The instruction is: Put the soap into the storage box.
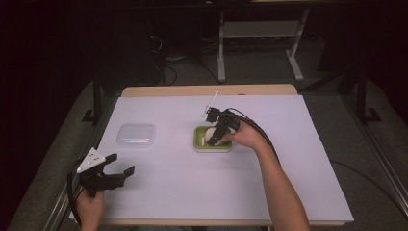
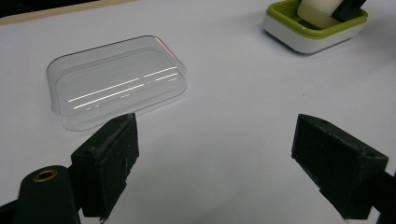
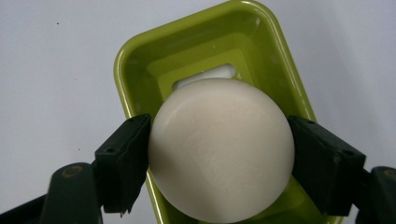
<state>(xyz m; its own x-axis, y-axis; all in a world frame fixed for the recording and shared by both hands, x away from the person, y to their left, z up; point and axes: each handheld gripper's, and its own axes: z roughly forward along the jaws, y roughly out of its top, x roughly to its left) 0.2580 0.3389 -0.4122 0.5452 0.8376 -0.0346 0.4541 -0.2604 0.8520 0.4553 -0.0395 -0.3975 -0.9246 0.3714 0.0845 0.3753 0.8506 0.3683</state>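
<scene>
A round cream soap bar (image 3: 220,148) is clamped between the jaws of my right gripper (image 3: 219,154), directly over the green soap dish (image 3: 135,65). In the high view that gripper (image 1: 215,137) reaches into the dish (image 1: 198,144) at the table's middle, and the soap (image 1: 212,133) shows pale inside it. A clear plastic lid (image 1: 136,136) lies flat to the dish's left. My left gripper (image 1: 120,169) hovers open near the front left edge. In its own view the lid (image 2: 116,79) lies ahead of the gripper (image 2: 215,163), with the dish (image 2: 313,32) and soap (image 2: 317,13) at the far right.
A white sheet (image 1: 288,163) covers the wooden table (image 1: 207,90). A thin white stick (image 1: 210,103) stands up from the right gripper's rear. Table legs and cables sit on the dark floor beyond the far edge.
</scene>
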